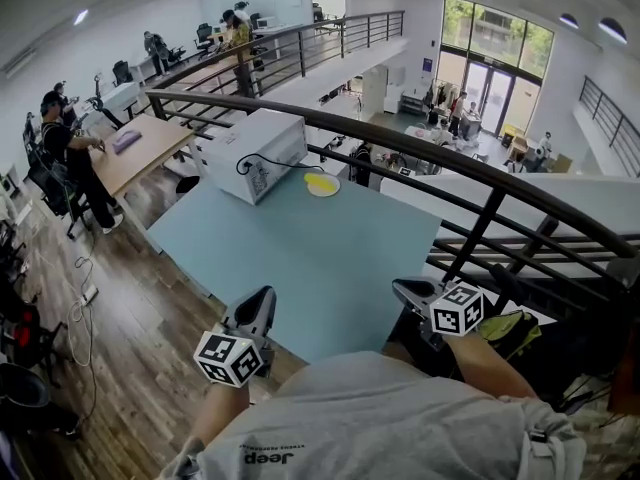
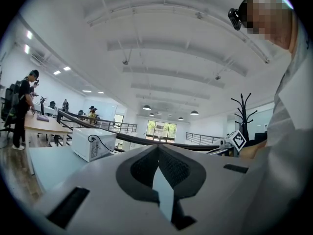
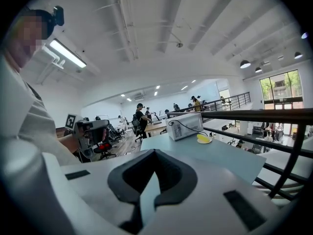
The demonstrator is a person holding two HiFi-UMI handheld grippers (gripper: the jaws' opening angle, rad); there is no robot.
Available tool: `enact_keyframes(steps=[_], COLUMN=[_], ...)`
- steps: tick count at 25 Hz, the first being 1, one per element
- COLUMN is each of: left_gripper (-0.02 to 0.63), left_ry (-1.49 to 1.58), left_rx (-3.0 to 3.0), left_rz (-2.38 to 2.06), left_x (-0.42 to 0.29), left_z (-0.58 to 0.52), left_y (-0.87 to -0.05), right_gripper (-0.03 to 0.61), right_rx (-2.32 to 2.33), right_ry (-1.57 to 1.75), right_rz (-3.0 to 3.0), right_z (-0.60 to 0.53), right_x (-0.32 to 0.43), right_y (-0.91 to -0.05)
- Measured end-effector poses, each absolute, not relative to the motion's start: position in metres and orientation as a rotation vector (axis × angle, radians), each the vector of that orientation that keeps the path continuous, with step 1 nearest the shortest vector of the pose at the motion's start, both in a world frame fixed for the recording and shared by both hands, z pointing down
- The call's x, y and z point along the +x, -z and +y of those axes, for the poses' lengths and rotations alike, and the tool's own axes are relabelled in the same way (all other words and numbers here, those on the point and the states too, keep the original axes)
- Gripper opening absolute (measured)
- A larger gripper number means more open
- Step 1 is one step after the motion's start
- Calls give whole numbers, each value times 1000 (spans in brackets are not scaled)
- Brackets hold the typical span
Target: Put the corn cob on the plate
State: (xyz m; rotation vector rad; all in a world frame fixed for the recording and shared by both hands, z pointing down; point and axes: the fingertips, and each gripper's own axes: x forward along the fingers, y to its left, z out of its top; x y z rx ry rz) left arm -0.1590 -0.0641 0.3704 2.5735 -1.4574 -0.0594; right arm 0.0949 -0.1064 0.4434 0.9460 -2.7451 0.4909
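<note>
A yellow corn cob (image 1: 320,181) lies on a small white plate (image 1: 324,192) at the far side of the light blue table (image 1: 330,268), just right of the microwave. The right gripper view shows the same corn cob (image 3: 202,137) on its plate (image 3: 205,142). My left gripper (image 1: 262,303) hovers at the table's near edge, jaws shut and empty, far from the plate. To its right, my right gripper (image 1: 408,290) is also at the near edge, shut on nothing. In their own views, the left gripper (image 2: 157,148) and the right gripper (image 3: 154,153) have their pads together.
A white microwave (image 1: 255,151) with a black cable stands on the far left of the table. A dark metal railing (image 1: 470,173) runs behind and to the right of the table. People work at wooden desks (image 1: 140,148) to the left.
</note>
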Motion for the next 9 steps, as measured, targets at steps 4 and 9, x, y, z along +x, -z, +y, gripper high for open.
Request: enact_keyframes(steps=[4, 9], left_gripper=[8, 8], left_ry=[64, 71], left_rx=[2559, 2556], left_rz=[-1472, -1485], left_x=[-156, -150], left_z=[-63, -64], left_y=[-373, -372], right_gripper=[17, 17], right_rx=[930, 914], right_ry=[-488, -474], right_rz=[-2744, -2751], right_z=[-110, -114], right_x=[99, 104], right_y=[-444, -442])
